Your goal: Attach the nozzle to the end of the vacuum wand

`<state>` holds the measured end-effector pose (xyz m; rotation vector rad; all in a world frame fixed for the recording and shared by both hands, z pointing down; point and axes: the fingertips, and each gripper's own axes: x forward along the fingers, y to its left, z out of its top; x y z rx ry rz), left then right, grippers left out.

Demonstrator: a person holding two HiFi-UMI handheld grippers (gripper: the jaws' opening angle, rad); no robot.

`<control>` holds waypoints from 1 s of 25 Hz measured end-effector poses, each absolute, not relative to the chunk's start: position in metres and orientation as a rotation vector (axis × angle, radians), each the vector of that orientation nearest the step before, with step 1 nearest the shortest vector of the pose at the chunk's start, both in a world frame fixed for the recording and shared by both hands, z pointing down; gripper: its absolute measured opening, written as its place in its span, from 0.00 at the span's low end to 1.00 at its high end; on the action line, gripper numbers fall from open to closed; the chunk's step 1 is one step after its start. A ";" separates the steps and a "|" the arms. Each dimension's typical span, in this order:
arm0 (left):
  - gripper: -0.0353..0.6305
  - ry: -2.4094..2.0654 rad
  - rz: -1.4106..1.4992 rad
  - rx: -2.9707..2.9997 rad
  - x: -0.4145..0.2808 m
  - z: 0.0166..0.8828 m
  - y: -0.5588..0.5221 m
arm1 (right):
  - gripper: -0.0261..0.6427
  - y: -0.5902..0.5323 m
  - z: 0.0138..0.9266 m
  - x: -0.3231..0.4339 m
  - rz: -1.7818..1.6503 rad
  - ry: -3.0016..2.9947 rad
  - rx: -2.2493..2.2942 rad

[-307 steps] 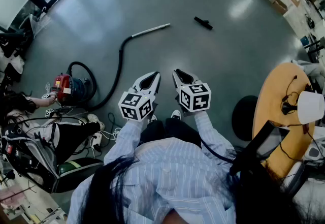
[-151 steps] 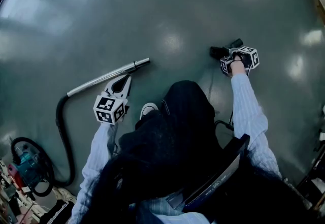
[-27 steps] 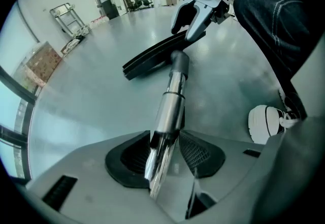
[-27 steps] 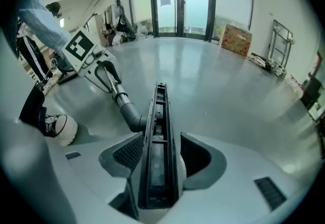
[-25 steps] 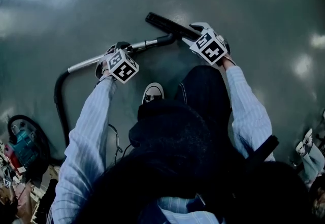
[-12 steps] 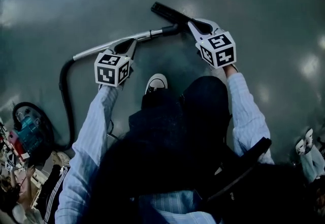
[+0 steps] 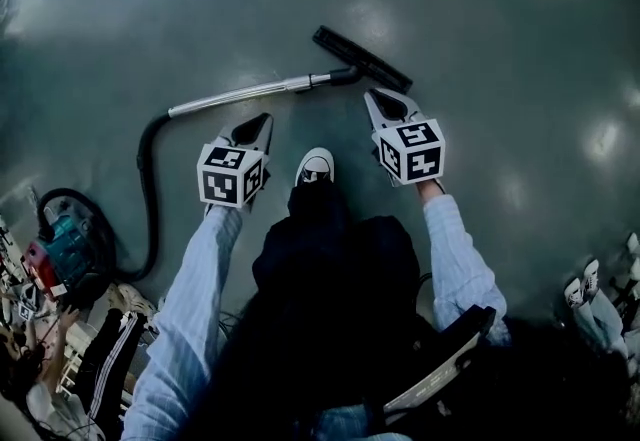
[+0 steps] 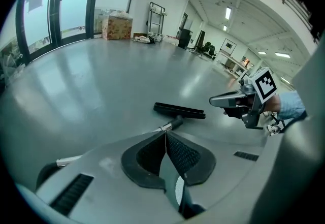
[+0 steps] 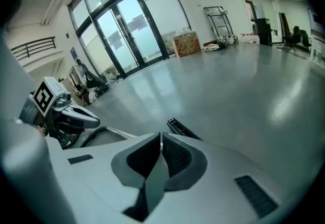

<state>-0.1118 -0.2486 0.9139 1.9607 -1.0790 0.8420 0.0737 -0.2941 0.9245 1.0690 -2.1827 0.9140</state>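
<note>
Most of the nozzle (image 9: 180, 128) out of sight behind the right hand-held gripper (image 9: 161, 136)

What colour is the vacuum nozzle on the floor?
The nozzle is black; the head view shows it best.

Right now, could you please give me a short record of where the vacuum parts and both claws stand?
nozzle: on the floor, joined to the wand's end
wand: lying on the floor, touched by neither claw
hose: curves from the wand back to the vacuum cleaner
left claw: shut, just closed, nothing between its jaws, clear of the wand
right claw: shut, just closed, empty, near the nozzle
task state: nozzle looks attached
</note>
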 end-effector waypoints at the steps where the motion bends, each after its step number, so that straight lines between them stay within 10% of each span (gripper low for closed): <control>1: 0.07 -1.082 0.840 1.962 -0.110 0.903 -0.246 | 0.07 -0.287 0.915 0.073 0.927 -2.172 1.064; 25: 0.07 -1.229 0.523 2.054 -0.045 0.387 -0.098 | 0.07 -0.084 0.410 0.111 0.999 -2.086 1.157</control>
